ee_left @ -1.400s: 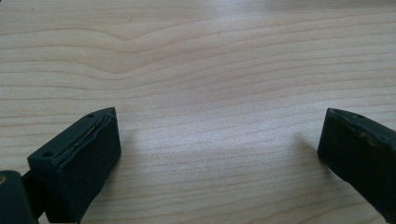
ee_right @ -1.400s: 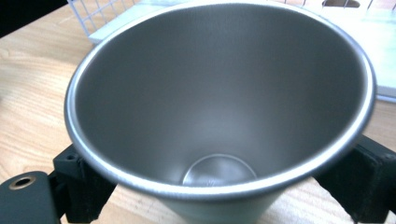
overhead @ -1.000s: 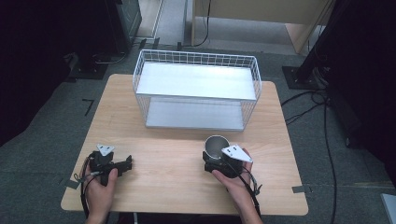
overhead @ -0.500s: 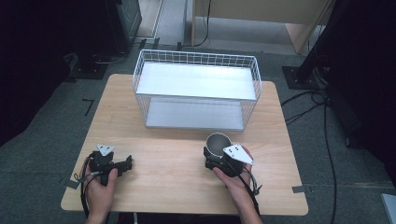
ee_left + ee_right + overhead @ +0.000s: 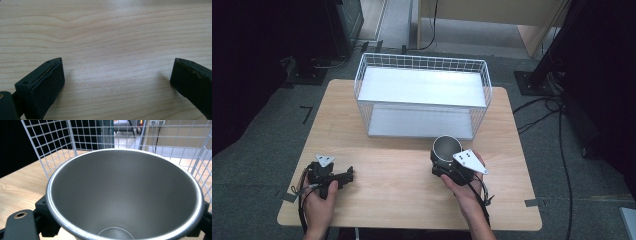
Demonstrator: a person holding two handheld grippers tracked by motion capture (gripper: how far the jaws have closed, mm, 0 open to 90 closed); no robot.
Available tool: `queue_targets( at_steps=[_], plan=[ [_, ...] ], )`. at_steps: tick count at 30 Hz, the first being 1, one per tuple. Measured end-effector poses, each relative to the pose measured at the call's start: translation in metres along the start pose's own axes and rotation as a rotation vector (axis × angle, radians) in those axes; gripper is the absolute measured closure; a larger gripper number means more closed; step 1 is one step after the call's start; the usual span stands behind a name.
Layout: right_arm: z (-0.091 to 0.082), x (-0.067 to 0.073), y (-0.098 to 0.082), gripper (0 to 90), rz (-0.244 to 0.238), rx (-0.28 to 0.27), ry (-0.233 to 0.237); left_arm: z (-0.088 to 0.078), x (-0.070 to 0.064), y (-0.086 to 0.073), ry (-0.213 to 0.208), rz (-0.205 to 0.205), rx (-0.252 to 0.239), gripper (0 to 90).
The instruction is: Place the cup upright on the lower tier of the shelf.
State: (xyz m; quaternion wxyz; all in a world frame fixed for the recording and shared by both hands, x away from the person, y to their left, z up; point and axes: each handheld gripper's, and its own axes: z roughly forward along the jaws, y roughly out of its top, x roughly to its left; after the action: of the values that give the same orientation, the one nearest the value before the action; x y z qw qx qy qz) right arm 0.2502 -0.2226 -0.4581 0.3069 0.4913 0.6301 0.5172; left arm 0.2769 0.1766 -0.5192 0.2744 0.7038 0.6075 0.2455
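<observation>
Standing upright near the right front part of the wooden table [image 5: 402,180], a steel cup [image 5: 447,147] shows a bare metal inside with nothing in it; in the right gripper view the same steel cup [image 5: 125,192] has a bright rolled rim and a round flat bottom. The right gripper [image 5: 443,162] clamps this cup: its jaws have just been closing and now press on the cup's wall from both sides, low and just behind the rim as that view shows it.

Just beyond the cup stands a white wire basket [image 5: 422,95] with a pale shelf on top and a second pale floor beneath, both bare. Its near mesh wall rises close behind the cup, between the cup and the far side of the table.

Well apart, at the near left of the table, the left gripper [image 5: 344,176] lies low over the wood with its jaws spread wide and bare tabletop between them.

No writing or label can be read anywhere.
</observation>
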Motion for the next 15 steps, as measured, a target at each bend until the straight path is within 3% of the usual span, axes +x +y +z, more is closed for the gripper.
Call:
queue_targets(
  at_steps=[15],
  plan=[
    [0.002, 0.004, 0.023, 13.7, -0.008, -0.071, 0.002, 0.000, 0.000, 0.000, 0.000, 0.000, 0.000, 0.0]
  ],
)
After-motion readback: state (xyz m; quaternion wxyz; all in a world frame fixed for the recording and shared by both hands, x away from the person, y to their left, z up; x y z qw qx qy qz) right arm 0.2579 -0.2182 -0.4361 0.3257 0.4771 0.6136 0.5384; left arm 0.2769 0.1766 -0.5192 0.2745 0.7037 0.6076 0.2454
